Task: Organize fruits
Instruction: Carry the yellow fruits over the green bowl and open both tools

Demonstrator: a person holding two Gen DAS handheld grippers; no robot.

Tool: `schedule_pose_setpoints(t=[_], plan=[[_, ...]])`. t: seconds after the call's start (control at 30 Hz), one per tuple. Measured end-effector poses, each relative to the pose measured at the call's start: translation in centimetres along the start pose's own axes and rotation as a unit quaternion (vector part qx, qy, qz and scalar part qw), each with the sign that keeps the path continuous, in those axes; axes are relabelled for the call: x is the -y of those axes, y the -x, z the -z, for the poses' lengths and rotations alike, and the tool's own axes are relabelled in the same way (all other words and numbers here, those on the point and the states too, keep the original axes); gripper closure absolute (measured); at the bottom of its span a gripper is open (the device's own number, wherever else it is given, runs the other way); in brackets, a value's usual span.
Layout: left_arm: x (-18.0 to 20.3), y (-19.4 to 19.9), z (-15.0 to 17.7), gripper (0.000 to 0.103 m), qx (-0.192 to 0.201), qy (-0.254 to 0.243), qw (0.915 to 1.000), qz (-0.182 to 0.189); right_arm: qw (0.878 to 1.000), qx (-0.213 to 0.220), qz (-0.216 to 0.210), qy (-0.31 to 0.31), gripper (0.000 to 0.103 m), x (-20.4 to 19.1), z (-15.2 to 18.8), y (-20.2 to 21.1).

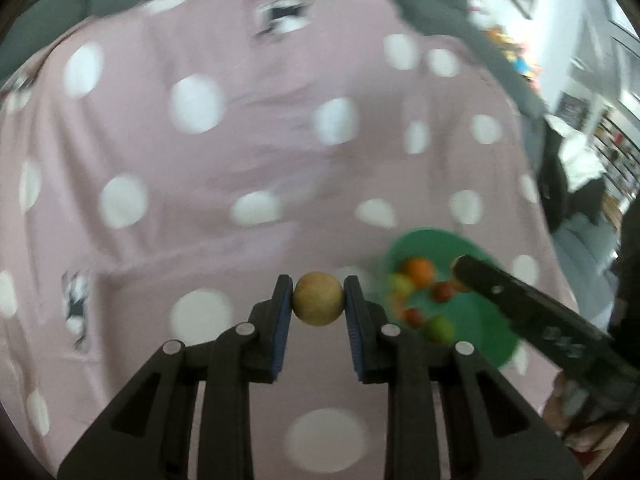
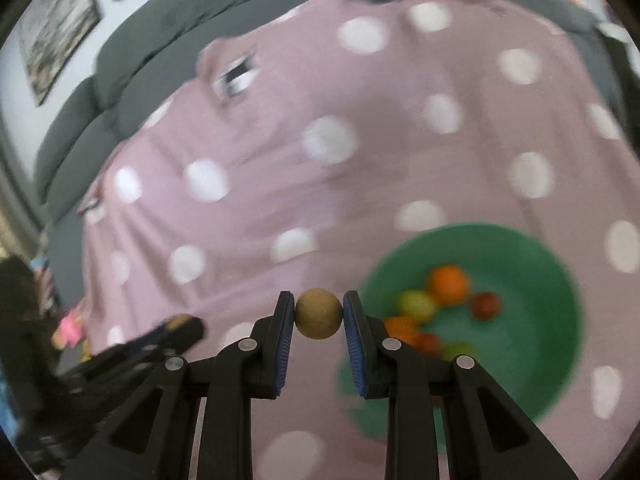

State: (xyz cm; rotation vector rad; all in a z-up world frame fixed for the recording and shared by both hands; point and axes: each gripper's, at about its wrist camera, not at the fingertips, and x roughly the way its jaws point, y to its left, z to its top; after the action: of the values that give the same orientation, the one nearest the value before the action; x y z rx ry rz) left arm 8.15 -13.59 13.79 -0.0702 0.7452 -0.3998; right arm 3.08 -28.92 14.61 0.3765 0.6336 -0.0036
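Two handheld grippers above a pink polka-dot blanket [image 2: 360, 160], each clamped on a small round fruit. Left gripper [image 1: 319, 300] pinching a pale tan ball [image 1: 319, 299] between its blue pads, left of the green bowl [image 1: 480, 320]. Right gripper [image 2: 319, 314] pinching a darker tan ball [image 2: 319, 313], also left of the bowl and close to its rim. Inside the bowl: orange, red and yellow-green fruits (blurred, count unclear). Probably light, hard and smooth, so prone to rolling or slipping; best held across the widest middle, as now. Grey cushions beyond the bowl.
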Motion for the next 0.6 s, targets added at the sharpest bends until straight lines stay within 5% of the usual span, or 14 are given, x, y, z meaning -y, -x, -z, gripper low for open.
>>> schedule_pose_setpoints(t=[0.4,0.47,0.6], plan=[[8.0,-6.1,0.0,0.076,-0.034,-0.057,0.9971,0.037,0.994,0.002,0.097,-0.057,0.076,7.4,-0.1,0.4],[8.5,-6.4,0.1,0.055,-0.037,-0.060,0.9969,0.033,0.994,-0.007,0.098,-0.053,0.070,7.9,0.0,0.6],[8.1,-6.2,0.1,0.028,-0.035,-0.049,0.9981,0.013,0.991,-0.001,0.124,-0.054,0.057,8.3,0.1,1.3]])
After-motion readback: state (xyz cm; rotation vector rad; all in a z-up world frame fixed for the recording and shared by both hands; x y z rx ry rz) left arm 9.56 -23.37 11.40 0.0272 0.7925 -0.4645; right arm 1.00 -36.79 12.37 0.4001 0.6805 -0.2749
